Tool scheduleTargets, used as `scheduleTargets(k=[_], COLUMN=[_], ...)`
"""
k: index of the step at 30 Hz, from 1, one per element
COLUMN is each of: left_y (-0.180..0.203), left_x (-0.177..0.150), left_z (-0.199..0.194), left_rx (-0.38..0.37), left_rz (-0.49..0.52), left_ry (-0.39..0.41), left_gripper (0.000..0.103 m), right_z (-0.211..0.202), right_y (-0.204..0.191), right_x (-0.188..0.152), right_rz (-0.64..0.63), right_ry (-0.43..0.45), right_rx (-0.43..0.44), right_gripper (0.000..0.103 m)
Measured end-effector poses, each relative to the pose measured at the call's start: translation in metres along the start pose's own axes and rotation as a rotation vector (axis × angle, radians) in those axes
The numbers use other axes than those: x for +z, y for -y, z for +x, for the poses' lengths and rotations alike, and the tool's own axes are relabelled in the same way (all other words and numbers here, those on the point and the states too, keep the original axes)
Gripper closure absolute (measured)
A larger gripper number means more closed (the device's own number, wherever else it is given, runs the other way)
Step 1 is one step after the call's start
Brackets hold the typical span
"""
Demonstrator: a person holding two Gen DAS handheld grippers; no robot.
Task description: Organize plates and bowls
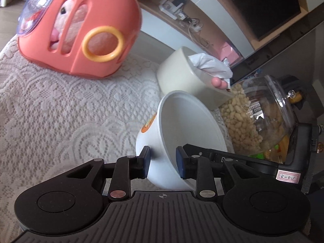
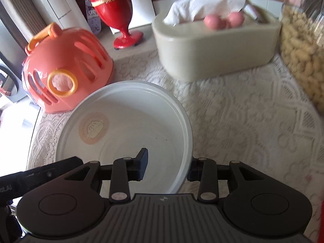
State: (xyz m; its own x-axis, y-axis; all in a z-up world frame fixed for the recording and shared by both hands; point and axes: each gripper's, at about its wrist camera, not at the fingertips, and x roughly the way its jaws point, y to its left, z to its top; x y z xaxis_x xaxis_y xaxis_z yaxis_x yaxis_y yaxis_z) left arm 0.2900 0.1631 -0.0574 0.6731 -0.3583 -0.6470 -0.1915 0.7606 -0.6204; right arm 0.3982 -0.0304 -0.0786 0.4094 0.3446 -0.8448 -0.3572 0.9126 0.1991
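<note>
A white bowl (image 1: 182, 125) with an orange logo is held tilted above the lace tablecloth. My left gripper (image 1: 163, 163) straddles its near rim, one finger outside the wall, one inside, and looks closed on it. The same bowl shows in the right wrist view (image 2: 129, 125), its inside facing the camera. My right gripper (image 2: 167, 167) straddles its right rim, left finger inside, right finger outside, closed on the wall. The right gripper's black body (image 1: 263, 162) shows behind the bowl in the left wrist view.
An orange toy carrier (image 1: 81, 30) (image 2: 66, 68) stands at the back left. A beige tissue box (image 1: 188, 77) (image 2: 212, 44) and a glass jar of snacks (image 1: 253, 117) (image 2: 301, 50) stand to the right. A red goblet (image 2: 115, 10) is behind.
</note>
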Motion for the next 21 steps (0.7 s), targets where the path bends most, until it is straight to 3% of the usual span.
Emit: scheduleTargets(k=[4,9,15,21], left_y=[0.028,0.039,0.049,0.097], left_x=[-0.002,-0.006,-0.004,-0.013], left_z=[0.021,0.059,0.069,0.016], left_rx=[0.019,0.101,0.148,0.022], left_rz=[0.045,0.034,0.022,0.131], left_ry=[-0.044,-0.131,-0.089,0.03], left_gripper=[0.072,0.072,0.073,0.073], right_z=[-0.005,-0.004,0.005,-0.043], right_y=[0.031,0.072,0.104,0.116], right_x=[0.004,-0.002,-0.014,-0.022], right_rz=[0.001,0.047,0.159,0.182], right_ry=[0.0,-0.014,-0.057,0.085], right_rx=[-0.002,0.033,0.149,0.196], right_gripper=[0.066,0.065,0.063,0.063])
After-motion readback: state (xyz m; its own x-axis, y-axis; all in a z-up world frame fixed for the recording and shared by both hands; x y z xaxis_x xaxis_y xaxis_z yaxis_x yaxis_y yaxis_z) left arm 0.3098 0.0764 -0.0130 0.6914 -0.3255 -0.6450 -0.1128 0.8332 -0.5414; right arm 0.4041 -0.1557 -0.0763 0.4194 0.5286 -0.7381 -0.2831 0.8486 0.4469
